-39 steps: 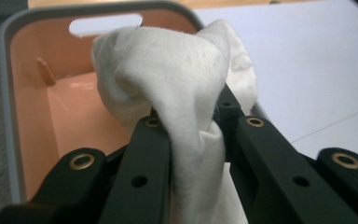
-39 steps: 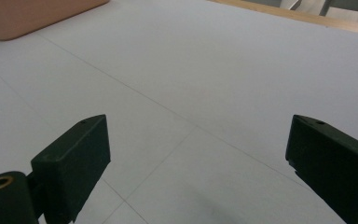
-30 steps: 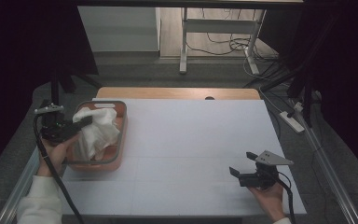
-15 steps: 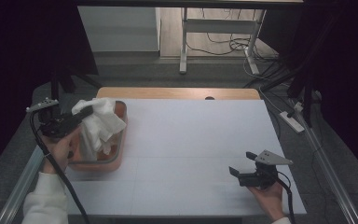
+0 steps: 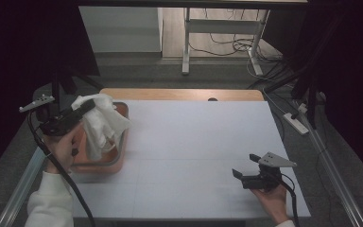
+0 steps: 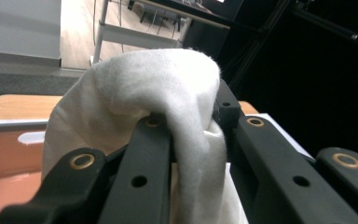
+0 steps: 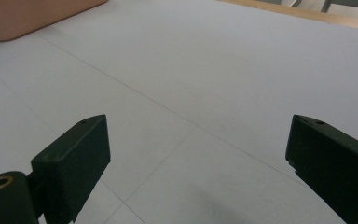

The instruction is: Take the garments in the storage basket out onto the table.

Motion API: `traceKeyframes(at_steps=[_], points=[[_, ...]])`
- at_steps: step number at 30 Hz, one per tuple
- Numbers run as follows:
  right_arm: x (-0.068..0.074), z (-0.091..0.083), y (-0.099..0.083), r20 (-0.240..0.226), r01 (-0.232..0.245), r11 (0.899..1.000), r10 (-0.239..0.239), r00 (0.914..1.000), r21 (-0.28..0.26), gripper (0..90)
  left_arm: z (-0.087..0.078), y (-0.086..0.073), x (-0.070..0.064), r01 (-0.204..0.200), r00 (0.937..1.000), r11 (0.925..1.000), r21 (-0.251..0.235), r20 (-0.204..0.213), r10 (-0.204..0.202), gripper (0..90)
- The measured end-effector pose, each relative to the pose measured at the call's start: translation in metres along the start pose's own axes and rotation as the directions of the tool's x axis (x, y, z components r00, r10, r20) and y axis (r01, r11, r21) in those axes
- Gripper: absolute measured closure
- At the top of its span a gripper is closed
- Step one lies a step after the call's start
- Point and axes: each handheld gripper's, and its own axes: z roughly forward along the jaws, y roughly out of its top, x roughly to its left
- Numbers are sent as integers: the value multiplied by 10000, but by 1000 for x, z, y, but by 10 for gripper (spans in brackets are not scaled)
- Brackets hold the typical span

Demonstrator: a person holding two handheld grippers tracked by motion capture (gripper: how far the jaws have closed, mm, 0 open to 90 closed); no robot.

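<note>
A white cloth [image 5: 101, 123] hangs from my left gripper [image 5: 90, 106], which is shut on it above an orange tray [image 5: 118, 158] at the table's left side. In the left gripper view the cloth [image 6: 168, 98] drapes over and between the black jaws, and its lower end still reaches down into the tray [image 6: 4, 154]. My right gripper [image 5: 242, 171] rests low over the white table near the front right, open, nothing between its jaws. The right gripper view shows its jaws spread wide, with a corner of the tray [image 7: 23, 16] at the far upper left.
The white table top [image 5: 203, 142] stretches between the two grippers. A wooden strip [image 5: 179, 93] runs along its far edge. Beyond it stand a desk frame [image 5: 186, 42] and floor cables [image 5: 227, 47]; a power strip [image 5: 297, 122] lies to the right.
My left gripper has risen and drawn back toward the left, lifting the white cloth up out of the tray. The right gripper has stayed where it was.
</note>
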Motion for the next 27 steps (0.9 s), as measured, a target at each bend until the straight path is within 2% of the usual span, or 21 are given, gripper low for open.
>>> traceKeyframes(at_steps=[7,15,27], points=[[0,0,0,0,-34,10000,34,10000,26,64,1,5,-5,142,9996,9996,-255,236,-136,806],[0,0,0,-2,-30,10000,31,10000,21,65,2,10,-13,-2,9994,9994,-335,338,13,806],[-1,1,-1,-41,-54,10000,54,10000,81,65,0,22,-29,-55,9973,9969,-789,732,113,806]])
